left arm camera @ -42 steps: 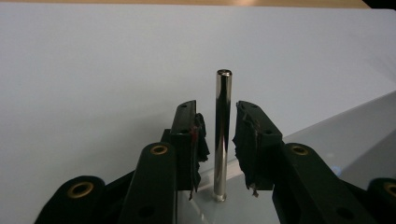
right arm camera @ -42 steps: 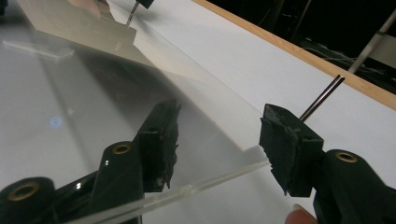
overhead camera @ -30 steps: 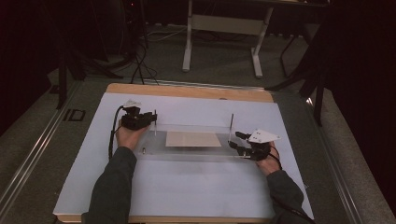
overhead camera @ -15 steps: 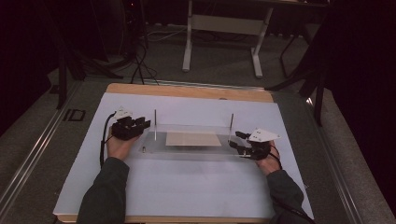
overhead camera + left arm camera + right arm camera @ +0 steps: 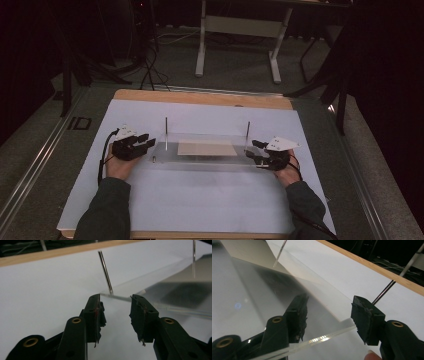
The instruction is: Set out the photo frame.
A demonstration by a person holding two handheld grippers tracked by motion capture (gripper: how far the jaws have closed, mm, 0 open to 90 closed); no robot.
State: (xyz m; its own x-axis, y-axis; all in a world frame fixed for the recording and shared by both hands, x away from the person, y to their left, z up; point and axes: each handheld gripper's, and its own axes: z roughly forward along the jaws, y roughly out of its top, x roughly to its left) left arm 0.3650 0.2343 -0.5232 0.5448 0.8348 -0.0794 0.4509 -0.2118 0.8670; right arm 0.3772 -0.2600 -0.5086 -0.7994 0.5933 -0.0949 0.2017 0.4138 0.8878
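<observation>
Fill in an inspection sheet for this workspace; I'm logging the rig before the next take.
Surface: white sheet over a wooden table, flat.
Job's things: clear acrylic plate lying flat, a tan panel at its middle, two thin upright metal pins at its far corners.
Clutter: nothing seen.
Grippers: left claw open, just short of the plate's corner, apart from it; right claw open, jaws astride the plate's edge, not clamped.
Cables: black cable loops from the left claw; more lie on the floor beyond the table.
Surroundings: dark room, white table frame behind.
</observation>
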